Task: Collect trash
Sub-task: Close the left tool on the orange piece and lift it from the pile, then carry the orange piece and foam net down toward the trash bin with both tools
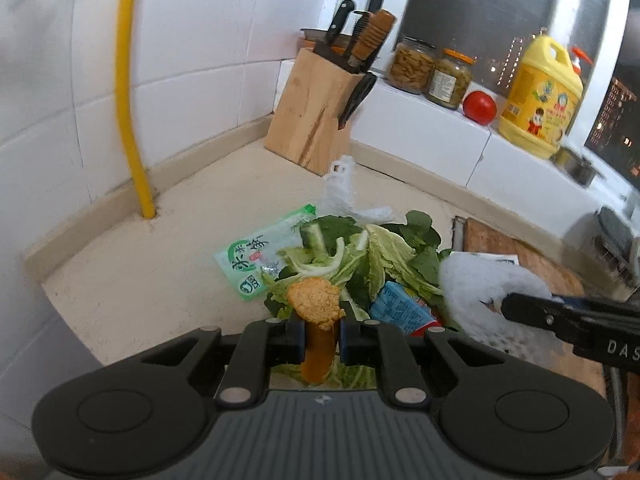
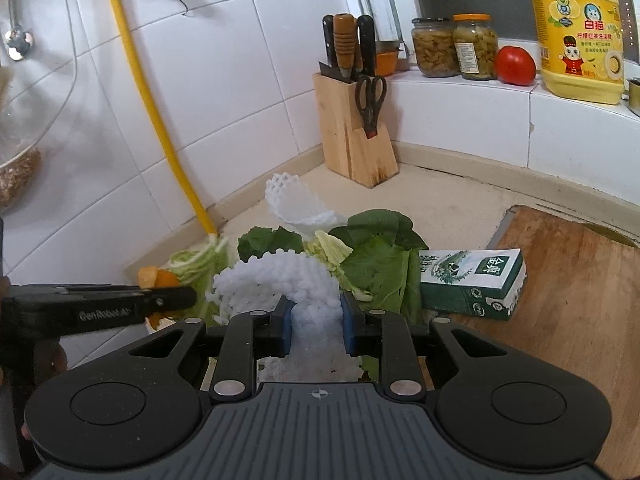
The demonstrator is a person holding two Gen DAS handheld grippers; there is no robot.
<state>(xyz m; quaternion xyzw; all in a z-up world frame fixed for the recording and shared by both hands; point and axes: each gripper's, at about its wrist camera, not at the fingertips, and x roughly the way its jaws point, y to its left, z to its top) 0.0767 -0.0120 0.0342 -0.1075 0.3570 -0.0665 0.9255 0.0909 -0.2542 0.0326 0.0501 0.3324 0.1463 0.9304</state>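
— What have I got on the left side?

— On my left the yellow pipe (image 1: 132, 92) runs down the tiled wall to the counter (image 1: 132, 280). My left gripper (image 1: 320, 334) is clamped on an orange peel (image 1: 316, 300), which sticks up between the pads, lifted just above the trash pile.

— And the middle?

— A green wrapper (image 1: 256, 256) lies flat beside the leafy scraps (image 2: 376, 264), with a blue carton (image 1: 404, 308) tucked against the greens and a knife block (image 2: 352, 132) standing behind in the corner.

— Right side?

— My right gripper (image 2: 316, 320) grasps a white foam net (image 2: 280, 280), its pads pressing into the mesh. A second foam net (image 2: 296, 204) sits behind the leaves. A green milk carton (image 2: 472, 284) lies on the wooden cutting board (image 2: 568, 300).
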